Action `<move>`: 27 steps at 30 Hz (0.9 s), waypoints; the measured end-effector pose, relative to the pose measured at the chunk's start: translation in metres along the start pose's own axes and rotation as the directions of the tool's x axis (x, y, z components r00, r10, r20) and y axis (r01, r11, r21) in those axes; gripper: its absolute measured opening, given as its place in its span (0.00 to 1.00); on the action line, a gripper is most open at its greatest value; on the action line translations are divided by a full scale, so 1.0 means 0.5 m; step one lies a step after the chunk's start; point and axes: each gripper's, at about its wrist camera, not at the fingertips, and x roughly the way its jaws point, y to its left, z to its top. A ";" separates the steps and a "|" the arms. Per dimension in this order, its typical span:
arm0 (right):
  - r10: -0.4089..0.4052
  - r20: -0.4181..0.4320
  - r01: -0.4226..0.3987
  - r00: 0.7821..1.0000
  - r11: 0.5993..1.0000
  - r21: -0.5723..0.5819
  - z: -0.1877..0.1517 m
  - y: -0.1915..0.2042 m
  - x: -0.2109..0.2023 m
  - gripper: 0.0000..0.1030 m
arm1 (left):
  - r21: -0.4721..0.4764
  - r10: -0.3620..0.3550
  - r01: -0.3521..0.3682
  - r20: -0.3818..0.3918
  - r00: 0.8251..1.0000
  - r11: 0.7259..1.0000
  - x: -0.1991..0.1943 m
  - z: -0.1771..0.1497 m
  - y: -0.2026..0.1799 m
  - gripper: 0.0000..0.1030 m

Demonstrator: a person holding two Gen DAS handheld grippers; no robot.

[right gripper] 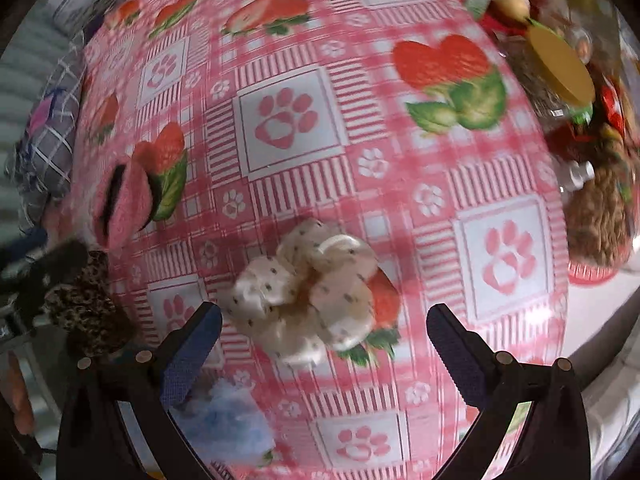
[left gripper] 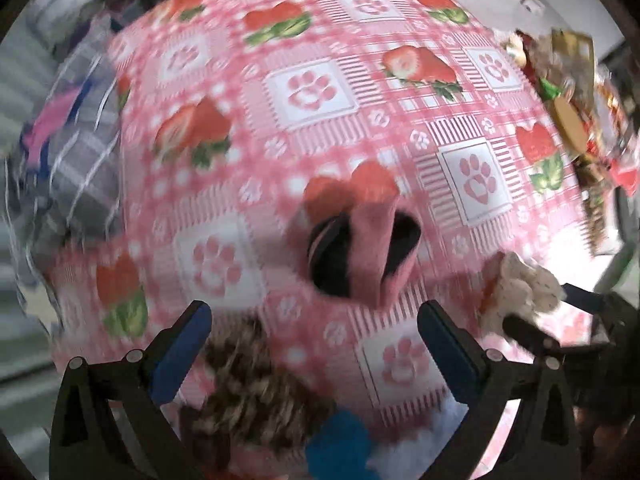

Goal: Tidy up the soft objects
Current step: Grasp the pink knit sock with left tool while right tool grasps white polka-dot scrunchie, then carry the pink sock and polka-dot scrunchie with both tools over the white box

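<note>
Listing our stock on the counter (right gripper: 288,128): cream dotted scrunchie (right gripper: 308,296), near centre, light, limp, slippery satin; we would pinch its gathered middle. Right hand-held gripper (right gripper: 324,344) gapes empty above it; left hand-held gripper (left gripper: 314,344) likewise empty, facing the pink scrunchie (left gripper: 360,236).

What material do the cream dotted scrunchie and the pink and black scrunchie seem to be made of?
The cream dotted scrunchie looks like satin or a similar smooth fabric: its puffy folds catch soft highlights. The pink and black scrunchie looks like a matte knit or fleece, with a fuzzy edge and no shine. Motion blur leaves both uncertain.
</note>
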 end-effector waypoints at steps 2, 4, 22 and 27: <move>-0.029 0.005 0.030 1.000 0.999 -0.027 0.008 0.005 0.022 1.00 | 0.028 0.036 -0.037 0.023 0.999 0.999 0.017 0.015 -0.016 1.00; -0.040 -0.002 0.039 0.999 0.998 -0.042 0.009 0.012 0.042 1.00 | 0.033 0.050 -0.051 0.024 0.998 0.998 0.044 0.033 -0.031 1.00; -0.035 0.039 0.039 0.999 0.992 -0.117 0.021 0.089 0.042 0.36 | 0.074 0.058 -0.056 -0.026 0.998 0.996 0.107 0.071 -0.031 0.29; 0.034 0.070 -0.028 0.997 0.996 -0.088 0.020 0.064 -0.007 0.35 | 0.033 0.039 -0.039 0.007 0.999 0.999 0.069 0.061 -0.010 0.27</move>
